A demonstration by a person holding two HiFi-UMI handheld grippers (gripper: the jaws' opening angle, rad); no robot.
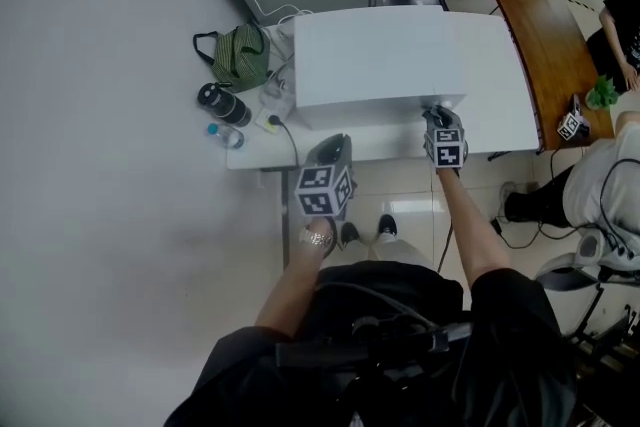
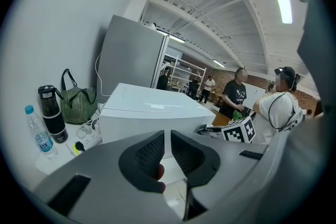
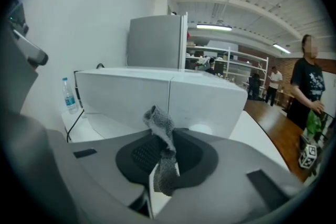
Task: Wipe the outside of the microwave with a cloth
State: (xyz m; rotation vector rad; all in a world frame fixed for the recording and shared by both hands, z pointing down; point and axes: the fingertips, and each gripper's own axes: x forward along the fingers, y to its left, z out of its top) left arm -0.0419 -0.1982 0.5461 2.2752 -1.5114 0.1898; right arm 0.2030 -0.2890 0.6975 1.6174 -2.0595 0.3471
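Grey, waffle-textured cloth [image 3: 164, 149] was found pinched between the jaws of the right gripper [image 1: 438, 118], with its free end standing up above the pads. That gripper was held at the front face of the white microwave [image 1: 400, 55]. Whether the cloth was touching the casing could not be established.

The left gripper [image 1: 335, 150] was in front of the microwave and clear of it, beyond the edge of the table [image 1: 500, 130]. Its jaws were drawn almost together with nothing between them. A green striped bag [image 1: 240, 55], a dark flask [image 1: 222, 103] and a water bottle [image 1: 228, 136] stood to the left of the microwave.

Assessment: the task was at the wiping stage, with the cloth presented to the front panel. The next move would call for pressing the cloth flat against that panel and drawing it across, with the top and sides to follow. Little cloth was exposed beyond the pinch, so the pads themselves might rub the casing.
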